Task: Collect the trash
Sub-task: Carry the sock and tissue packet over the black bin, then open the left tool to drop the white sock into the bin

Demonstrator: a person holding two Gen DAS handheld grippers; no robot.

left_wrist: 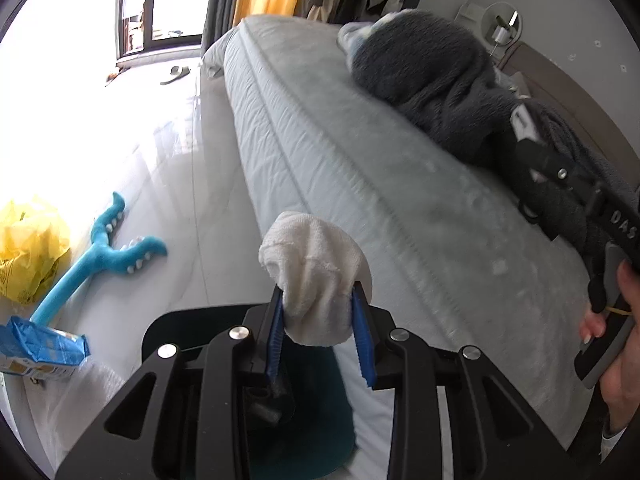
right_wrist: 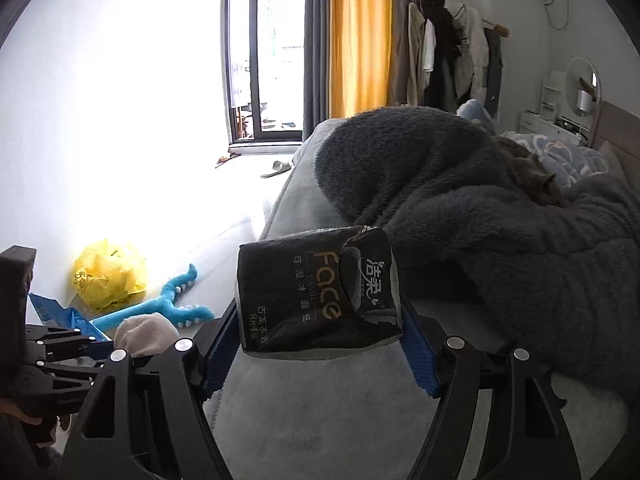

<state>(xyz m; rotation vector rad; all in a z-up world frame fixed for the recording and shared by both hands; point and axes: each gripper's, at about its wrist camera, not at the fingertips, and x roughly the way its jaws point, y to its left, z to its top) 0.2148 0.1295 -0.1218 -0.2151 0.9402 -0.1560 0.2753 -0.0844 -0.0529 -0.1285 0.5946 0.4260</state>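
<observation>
Beside bed edge [left_wrist: 320, 128]: left fingers [left_wrist: 320, 320] pinching white cloth [left_wrist: 316, 272]; right fingers [right_wrist: 320, 344] clamping tissue pack [right_wrist: 316, 292].

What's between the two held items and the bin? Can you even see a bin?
No bin is identifiable in either view. The left gripper is clamped on a white sock, the right gripper on a black tissue pack. So the drop-off path can't be judged.

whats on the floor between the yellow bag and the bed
The blue toy lies on the pale floor between the yellow bag and the bed; the rest is bare. Both wrist views show it.
</observation>
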